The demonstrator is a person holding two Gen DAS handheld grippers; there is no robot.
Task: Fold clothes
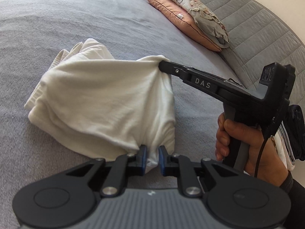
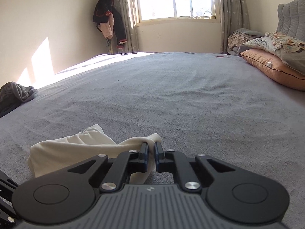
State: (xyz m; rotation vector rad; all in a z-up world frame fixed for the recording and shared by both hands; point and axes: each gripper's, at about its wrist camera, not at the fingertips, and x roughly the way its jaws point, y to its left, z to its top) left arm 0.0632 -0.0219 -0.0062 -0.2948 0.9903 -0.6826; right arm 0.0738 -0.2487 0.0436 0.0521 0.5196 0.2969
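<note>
Left gripper (image 1: 152, 158) clamped on a bunched edge of the cream garment (image 1: 99, 99); the rest drapes ahead of it onto the grey bedspread (image 1: 57, 28). Right gripper (image 2: 151, 157) pinches another corner, to the left one's upper right, cloth stretched between them.

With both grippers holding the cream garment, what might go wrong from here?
1. The right gripper pinches only a small bunched corner of the cream cotton garment; it may slip under tension.
2. The left gripper grips a gathered wad, so layers could fold unevenly.
3. The far ribbed edge lies crumpled on the grey bedspread, risking trapped creases.
</note>
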